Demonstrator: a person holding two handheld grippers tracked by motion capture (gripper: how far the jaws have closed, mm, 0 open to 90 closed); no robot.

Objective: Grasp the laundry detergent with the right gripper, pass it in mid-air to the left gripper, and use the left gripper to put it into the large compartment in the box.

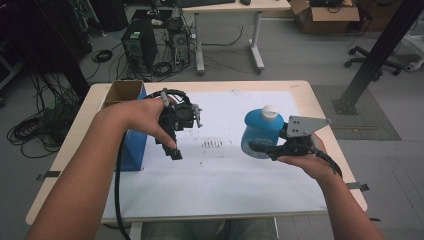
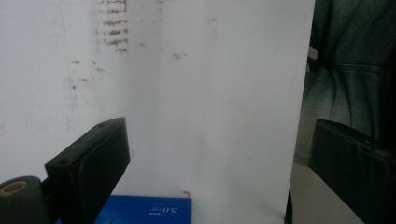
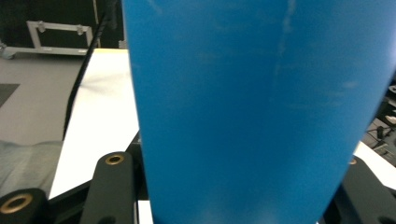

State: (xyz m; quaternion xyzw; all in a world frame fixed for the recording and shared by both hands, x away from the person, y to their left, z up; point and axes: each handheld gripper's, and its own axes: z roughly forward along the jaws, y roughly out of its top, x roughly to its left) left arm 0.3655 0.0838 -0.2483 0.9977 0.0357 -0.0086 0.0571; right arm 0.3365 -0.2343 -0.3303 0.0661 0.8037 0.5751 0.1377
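A blue bottle [image 1: 260,129] with a white cap [image 1: 270,111] hangs above the right half of the table, leaning a little. My right gripper [image 1: 257,146] is shut on its lower body from the right side. In the right gripper view the bottle's blue wall [image 3: 243,93] stands close up between the two black jaws. My left gripper [image 1: 172,150] hovers over the left part of the white sheet, pointing down, open with nothing between its jaws. In the left gripper view its jaws stand wide apart over the white sheet [image 2: 201,93].
A blue box [image 1: 134,145] with an open cardboard top [image 1: 122,92] stands at the table's left, right beside my left hand; its corner [image 2: 149,210] shows under the left gripper. The white sheet [image 1: 220,180] covers most of the table [image 1: 65,150] and bears dark smudges [image 1: 212,144] at its middle.
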